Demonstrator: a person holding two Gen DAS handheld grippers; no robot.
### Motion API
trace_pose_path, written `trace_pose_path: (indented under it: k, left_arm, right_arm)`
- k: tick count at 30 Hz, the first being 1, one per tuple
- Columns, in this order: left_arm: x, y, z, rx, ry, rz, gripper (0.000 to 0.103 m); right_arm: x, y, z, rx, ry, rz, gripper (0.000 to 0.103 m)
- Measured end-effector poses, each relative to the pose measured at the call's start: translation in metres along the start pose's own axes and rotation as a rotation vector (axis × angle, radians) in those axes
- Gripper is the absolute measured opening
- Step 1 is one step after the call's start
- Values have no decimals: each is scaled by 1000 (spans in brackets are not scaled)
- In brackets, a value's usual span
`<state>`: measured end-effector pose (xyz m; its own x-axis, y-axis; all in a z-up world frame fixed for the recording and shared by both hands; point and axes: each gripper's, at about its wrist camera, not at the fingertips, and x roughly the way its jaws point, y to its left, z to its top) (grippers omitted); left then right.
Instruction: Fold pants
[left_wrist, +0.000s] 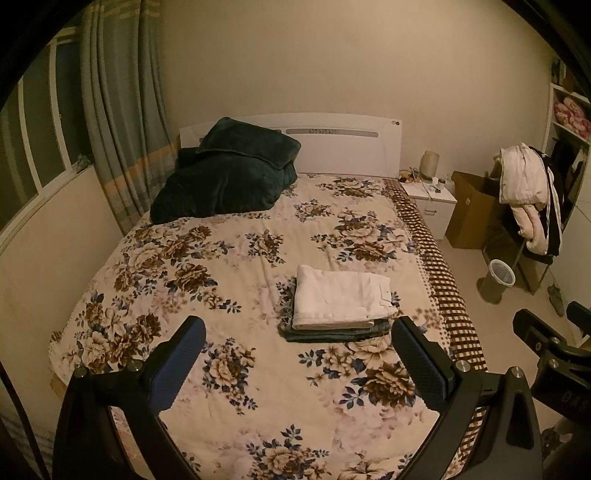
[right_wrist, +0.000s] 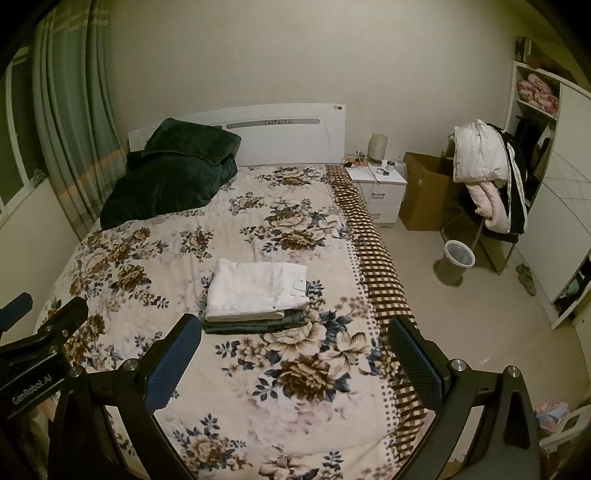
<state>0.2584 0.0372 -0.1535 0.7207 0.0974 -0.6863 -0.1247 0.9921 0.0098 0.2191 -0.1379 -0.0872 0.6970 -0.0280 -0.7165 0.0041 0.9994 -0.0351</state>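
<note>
Pants, folded white, are lying atop darker folded clothes on the floral bedspread, while left gripper and right gripper are hovering spread wide, gripping nothing.

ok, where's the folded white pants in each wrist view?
Left wrist: white pants right of centre, on a darker folded stack, above the right finger.
Right wrist: white pants left of centre, above the left finger.
Shared landmark: dark green blanket by the headboard.

Folded pants lie stacked on the bed, toward its right edge. A blanket sits at the far left corner. A nightstand stands beside the far right corner.
</note>
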Motion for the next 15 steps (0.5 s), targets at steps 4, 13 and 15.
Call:
trace_pose_path:
  k: [4, 13, 15]
  left_arm:
    - [-2, 0, -1, -2, -4, -3, 103]
    - [-7, -2, -2, -6, -3, -11, 103]
    - [-8, -2, -3, -8, -5, -10, 103]
  right_arm:
    - [-1, 1, 1, -1, -1, 4, 103]
    - [-1, 1, 1, 2, 0, 6, 103]
    - [-3, 1, 1, 4, 0, 8, 103]
